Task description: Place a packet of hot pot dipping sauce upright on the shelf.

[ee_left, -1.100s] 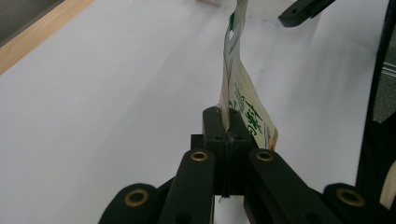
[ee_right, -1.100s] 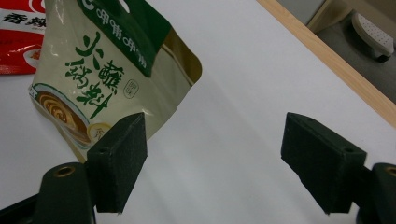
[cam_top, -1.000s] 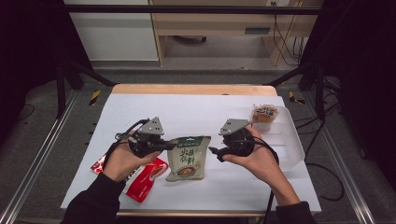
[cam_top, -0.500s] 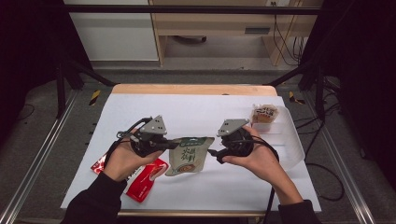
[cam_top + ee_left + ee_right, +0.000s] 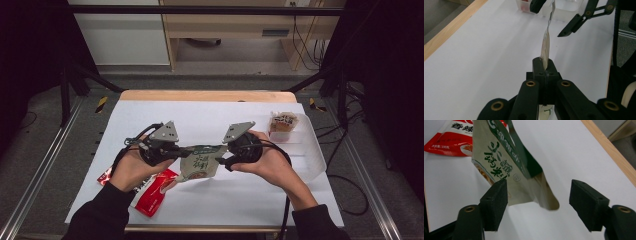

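A green and beige snack pouch (image 5: 199, 163) hangs just above the white table between my two grippers. My left gripper (image 5: 183, 149) is shut on its left top edge; in the left gripper view the jaws (image 5: 544, 65) pinch the thin pouch (image 5: 545, 46) edge-on. My right gripper (image 5: 224, 161) sits at the pouch's right side. In the right gripper view its jaws (image 5: 541, 205) stand apart and have just been closing, with the pouch's corner (image 5: 499, 170) between them, close to one pad (image 5: 495, 201) and well clear of the other.
Two red snack packets (image 5: 156, 190) lie on the table (image 5: 210, 115) near the left forearm; one shows in the right gripper view (image 5: 450, 137). A clear plastic tray (image 5: 309, 150) at the right holds a small snack pack (image 5: 283, 122). The table's wooden far edge (image 5: 205, 95) runs behind.
The pouch has come up off the table and tilted, carried by the left gripper. The right gripper has edged in toward the pouch's right side.
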`<state>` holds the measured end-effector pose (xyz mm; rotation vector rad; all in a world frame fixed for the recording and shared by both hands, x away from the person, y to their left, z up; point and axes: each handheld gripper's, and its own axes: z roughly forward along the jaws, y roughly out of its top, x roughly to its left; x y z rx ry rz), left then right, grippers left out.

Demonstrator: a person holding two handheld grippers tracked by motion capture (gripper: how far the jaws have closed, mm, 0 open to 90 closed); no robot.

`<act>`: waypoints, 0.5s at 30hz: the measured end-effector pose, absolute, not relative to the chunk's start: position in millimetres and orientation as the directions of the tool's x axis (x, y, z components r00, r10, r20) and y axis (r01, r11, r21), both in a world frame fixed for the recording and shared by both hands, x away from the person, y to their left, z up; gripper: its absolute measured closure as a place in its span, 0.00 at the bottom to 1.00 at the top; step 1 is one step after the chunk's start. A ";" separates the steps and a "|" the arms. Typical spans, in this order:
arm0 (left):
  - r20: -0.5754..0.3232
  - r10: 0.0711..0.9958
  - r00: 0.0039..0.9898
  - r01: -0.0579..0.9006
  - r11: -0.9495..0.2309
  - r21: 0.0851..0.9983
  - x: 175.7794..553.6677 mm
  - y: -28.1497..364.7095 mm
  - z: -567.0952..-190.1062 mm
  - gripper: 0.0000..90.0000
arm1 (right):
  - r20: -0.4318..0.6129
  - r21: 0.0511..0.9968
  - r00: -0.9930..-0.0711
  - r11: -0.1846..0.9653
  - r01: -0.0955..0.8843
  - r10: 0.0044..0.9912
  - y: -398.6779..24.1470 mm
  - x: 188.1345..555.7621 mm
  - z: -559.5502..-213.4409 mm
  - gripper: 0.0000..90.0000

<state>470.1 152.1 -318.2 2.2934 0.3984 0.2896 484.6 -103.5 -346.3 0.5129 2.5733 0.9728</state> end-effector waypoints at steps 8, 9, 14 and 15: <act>0.087 0.372 0.924 0.189 -0.643 0.742 470.0 153.5 -312.9 1.00 | -0.159 0.665 -0.915 0.725 0.178 0.371 -90.1 491.5 -345.9 0.71; 0.085 0.374 0.924 0.191 -0.642 0.743 470.4 154.1 -313.1 1.00 | -0.159 0.663 -0.917 0.728 0.174 0.365 -88.9 491.8 -346.2 0.76; 0.077 0.390 0.918 0.206 -0.632 0.747 473.2 158.1 -316.1 1.00 | -0.174 0.647 -0.924 0.747 0.153 0.340 -84.6 494.1 -346.6 0.97; 0.070 0.395 0.916 0.213 -0.626 0.750 475.0 159.9 -317.3 1.00 | -0.174 0.646 -0.925 0.748 0.152 0.338 -83.7 494.3 -346.6 0.99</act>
